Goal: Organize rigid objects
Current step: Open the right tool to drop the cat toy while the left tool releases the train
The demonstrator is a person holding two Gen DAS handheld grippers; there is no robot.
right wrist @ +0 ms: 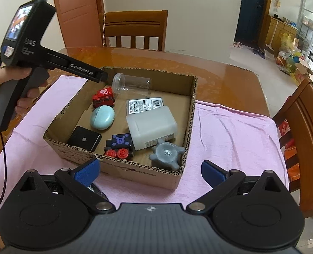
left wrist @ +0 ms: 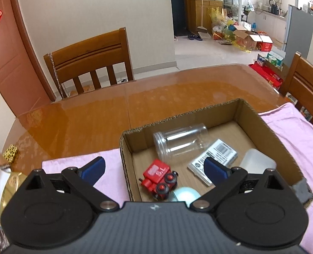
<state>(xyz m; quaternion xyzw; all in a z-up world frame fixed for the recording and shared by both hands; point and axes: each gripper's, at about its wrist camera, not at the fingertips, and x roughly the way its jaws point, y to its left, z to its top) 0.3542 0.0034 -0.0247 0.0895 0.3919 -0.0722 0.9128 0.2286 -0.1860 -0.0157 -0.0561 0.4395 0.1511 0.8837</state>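
A cardboard box (right wrist: 193, 108) stands on a pink cloth (right wrist: 230, 131). In it lie a clear jar (right wrist: 133, 84), a red toy train (right wrist: 103, 97), a pale teal oval (right wrist: 102, 117), a black box (right wrist: 84, 139), a dark toy train (right wrist: 119, 145), a white plastic container (right wrist: 152, 127), a labelled pack (right wrist: 144, 103) and a grey knob (right wrist: 167, 154). My right gripper (right wrist: 150, 172) is open and empty, just in front of the box. My left gripper (left wrist: 154, 167) is open and empty above the box's near left part, over the red train (left wrist: 159, 176). The box (left wrist: 260, 122) and jar (left wrist: 181, 142) show there too.
The glossy wooden table (left wrist: 93, 116) extends beyond the cloth. Wooden chairs stand at the far side (right wrist: 135, 31) and at the right (right wrist: 304, 139). A gold object (left wrist: 10, 153) and packets lie at the table's left edge. The left gripper's handle (right wrist: 29, 48) reaches over the box's far left corner.
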